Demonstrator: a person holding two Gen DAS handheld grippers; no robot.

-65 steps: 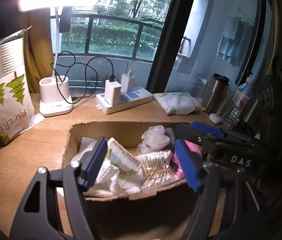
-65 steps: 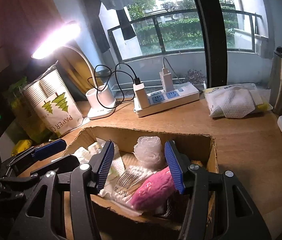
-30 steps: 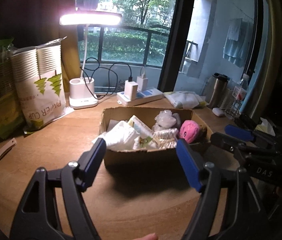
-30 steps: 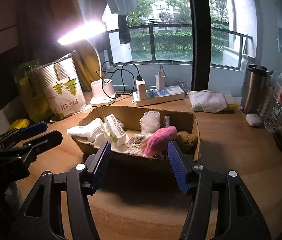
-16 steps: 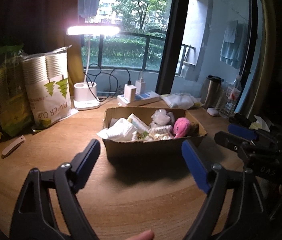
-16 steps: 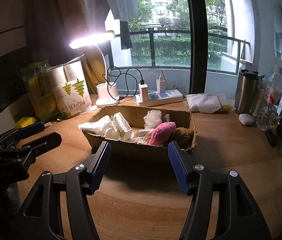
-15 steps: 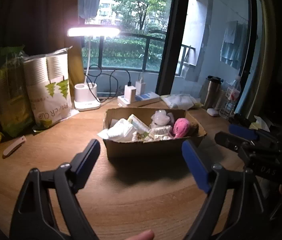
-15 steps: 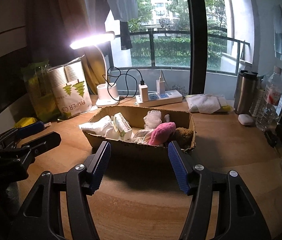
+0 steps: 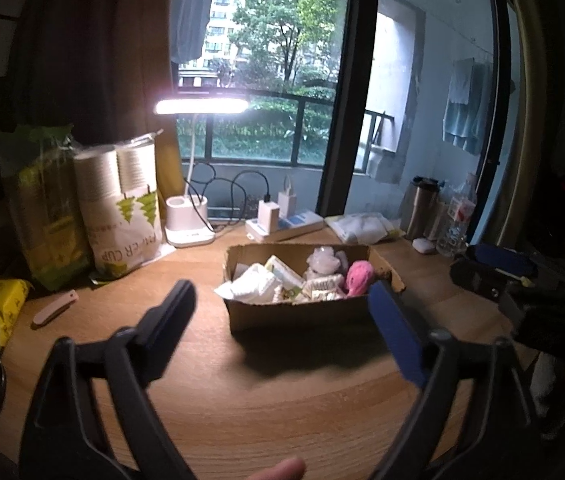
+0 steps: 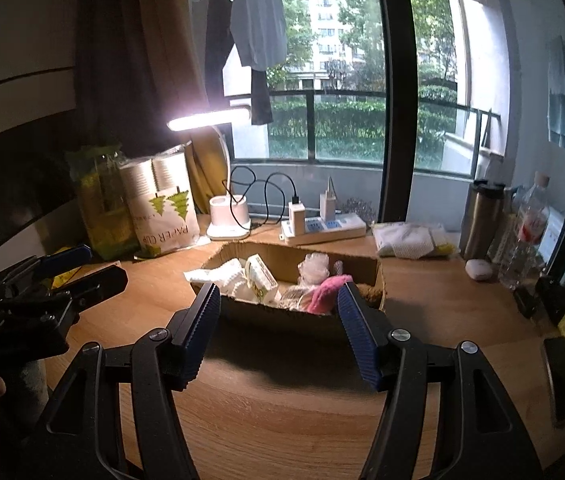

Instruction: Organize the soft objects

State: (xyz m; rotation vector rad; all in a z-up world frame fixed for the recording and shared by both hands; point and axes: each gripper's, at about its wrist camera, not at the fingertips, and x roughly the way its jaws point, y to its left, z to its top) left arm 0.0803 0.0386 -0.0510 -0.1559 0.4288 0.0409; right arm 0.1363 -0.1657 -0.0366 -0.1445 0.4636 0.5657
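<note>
While both tools hang above the wooden desk, nothing sits between their blue pads. At far left in the left wrist view lies a yellow packet, then a green bag and a paper cup pack standing side by side. Next comes the lit desk lamp, with a power strip just beside it near the window.

The left gripper has its jaws spread wide and holds nothing; it is held back from the cardboard box, which rests mid-desk. Inside the box, from left to right, lie a white cloth, a small printed packet, a clear crinkled bag and a pink plush toy, all packed close together.

The right gripper is likewise wide apart and empty, its pads framing the box's near wall without touching it. Farther right sit a pack of white wipes, a steel tumbler and a plastic bottle.
</note>
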